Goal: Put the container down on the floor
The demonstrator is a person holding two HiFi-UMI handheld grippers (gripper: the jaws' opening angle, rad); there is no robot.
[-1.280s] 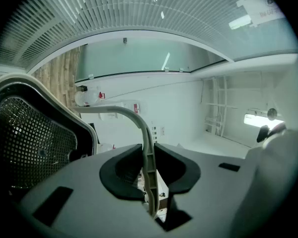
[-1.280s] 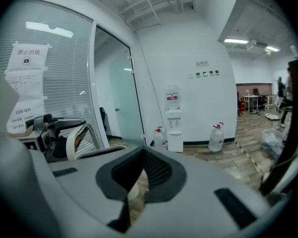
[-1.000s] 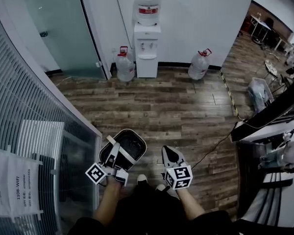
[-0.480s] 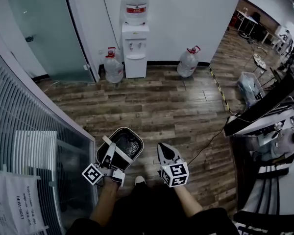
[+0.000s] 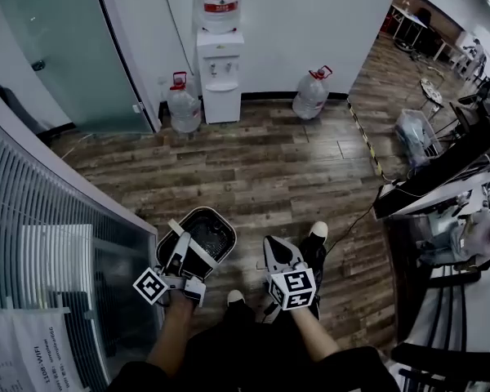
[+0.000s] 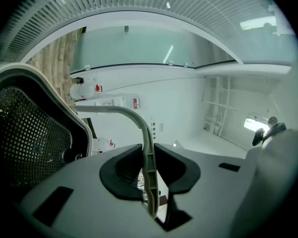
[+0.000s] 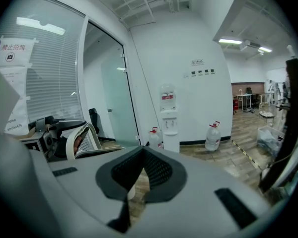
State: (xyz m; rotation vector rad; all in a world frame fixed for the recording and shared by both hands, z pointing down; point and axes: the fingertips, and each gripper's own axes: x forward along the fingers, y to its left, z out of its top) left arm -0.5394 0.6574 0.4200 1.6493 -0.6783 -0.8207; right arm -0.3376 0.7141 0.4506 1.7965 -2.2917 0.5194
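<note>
Jaws of the left gripper [image 5: 182, 261] pinch the container's [image 5: 198, 237] thin arched handle [image 6: 147, 148]; the right gripper's [image 5: 279, 256] jaws are pressed together, empty. The container hangs above the floor [image 5: 269, 170], beside the feet. It is probably light, rigid plastic, best held by the handle. Both forearms reach forward, low.

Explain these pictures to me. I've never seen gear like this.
No robot here: a person carries hand-held tongs, one pair per hand. One picture comes from a camera on the person's head, looking down; the other two from cameras riding on each pair. The left tongs are clamped on the handle of a black container, not yet set down. The right tongs hold nothing. On the wood floor stand a water cooler and two bottles.
</note>
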